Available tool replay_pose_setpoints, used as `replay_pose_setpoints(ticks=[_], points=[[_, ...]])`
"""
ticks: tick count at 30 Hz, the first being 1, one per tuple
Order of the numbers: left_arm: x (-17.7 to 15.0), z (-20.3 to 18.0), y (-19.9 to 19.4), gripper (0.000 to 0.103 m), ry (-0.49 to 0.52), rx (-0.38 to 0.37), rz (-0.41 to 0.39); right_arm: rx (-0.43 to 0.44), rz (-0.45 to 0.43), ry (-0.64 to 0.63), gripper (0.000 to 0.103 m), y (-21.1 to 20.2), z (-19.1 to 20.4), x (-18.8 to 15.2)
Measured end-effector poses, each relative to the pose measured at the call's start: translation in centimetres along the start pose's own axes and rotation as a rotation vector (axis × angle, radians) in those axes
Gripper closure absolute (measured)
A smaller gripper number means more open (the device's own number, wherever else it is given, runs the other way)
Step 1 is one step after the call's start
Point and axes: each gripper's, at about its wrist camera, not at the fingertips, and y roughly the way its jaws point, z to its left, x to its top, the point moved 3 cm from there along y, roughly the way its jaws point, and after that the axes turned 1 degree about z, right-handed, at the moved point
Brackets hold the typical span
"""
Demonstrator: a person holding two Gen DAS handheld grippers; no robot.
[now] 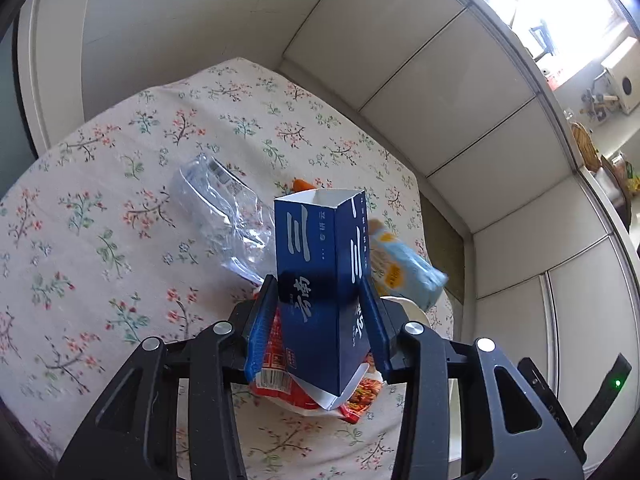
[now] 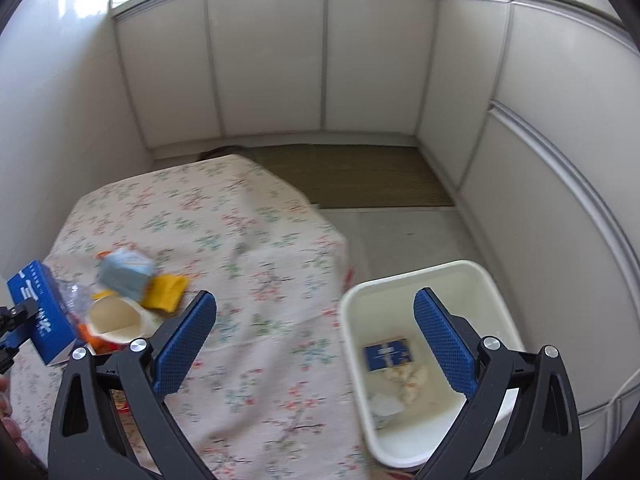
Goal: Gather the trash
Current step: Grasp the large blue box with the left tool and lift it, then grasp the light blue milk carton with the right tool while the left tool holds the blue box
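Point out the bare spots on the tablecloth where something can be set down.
Free: the tablecloth between the yellow wrapper and the white bin, and the far half toward the cabinets. Crowded: the near-left corner around the paper cup, crumpled bottle and blue carton.

A matt floral cotton-like tablecloth [image 1: 100, 200] fills the left of the left wrist frame. At centre stands a smooth dark-blue cardboard box [image 1: 316, 280]; upper left of it lies crinkled, glossy clear plastic wrap [image 1: 216, 204]. Lower right in the right wrist frame sits a smooth cream plastic bin [image 2: 400, 280].
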Motion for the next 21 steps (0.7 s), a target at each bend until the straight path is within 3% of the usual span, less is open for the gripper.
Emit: replay_pose_setpoints(ticks=[5,13,21], points=[[1.2,0.6,-1.6,0.064,0.046,-0.013,-0.039,0.075,0.055,-0.032,0.007,1.6,3.0,-0.1],[4.4,2.7,-5.2,0.064,0.17,0.044,-0.197,0.061,0.102,-0.148,0.007,6.4,6.0,2.1],[5.2,4.0,-4.1,0.064,0.108,-0.002,-0.163,0.174,0.218,-0.309,0.007,13.9,9.5,3.0]])
